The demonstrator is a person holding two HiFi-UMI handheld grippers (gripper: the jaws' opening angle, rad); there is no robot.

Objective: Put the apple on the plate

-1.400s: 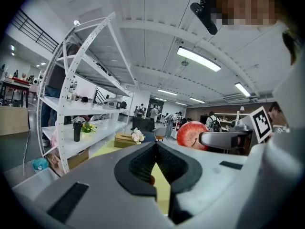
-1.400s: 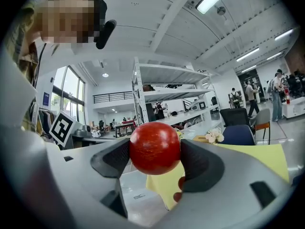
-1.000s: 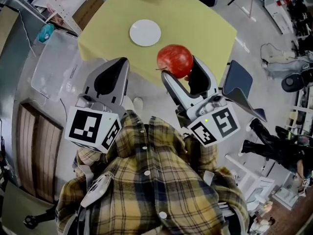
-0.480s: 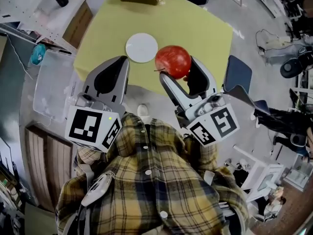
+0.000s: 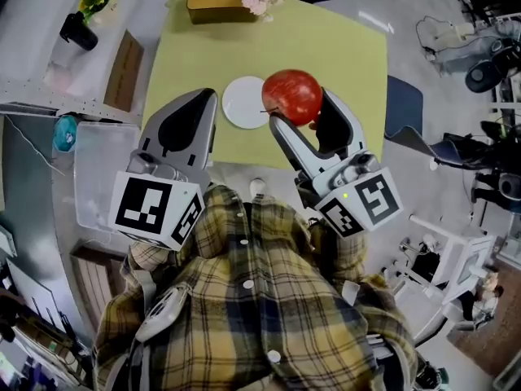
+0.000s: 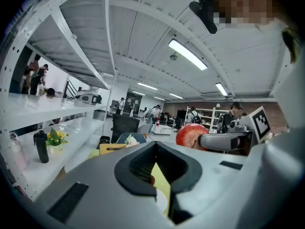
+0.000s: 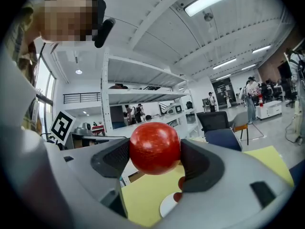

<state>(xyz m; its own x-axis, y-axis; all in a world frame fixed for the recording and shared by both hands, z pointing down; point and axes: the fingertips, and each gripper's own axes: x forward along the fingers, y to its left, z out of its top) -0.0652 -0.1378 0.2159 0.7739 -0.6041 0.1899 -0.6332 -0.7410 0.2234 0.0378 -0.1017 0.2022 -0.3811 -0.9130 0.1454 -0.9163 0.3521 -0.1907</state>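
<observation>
One apple (image 5: 291, 96) between the right gripper's (image 5: 301, 109) fingers (image 5: 286, 142), near the plate's (image 5: 242, 104) rim (left gripper's (image 5: 203, 98) fingers (image 5: 201, 127) together).

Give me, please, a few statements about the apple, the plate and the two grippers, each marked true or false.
1. The apple is clamped between the jaws of the right gripper. True.
2. The apple already lies on the plate. False: it is held in the air, and nothing shows on the white plate.
3. The left gripper has hold of the plate. False: its jaws are together with nothing between them, and it does not touch the plate.
4. The plate lies on the yellow table. True.
</observation>
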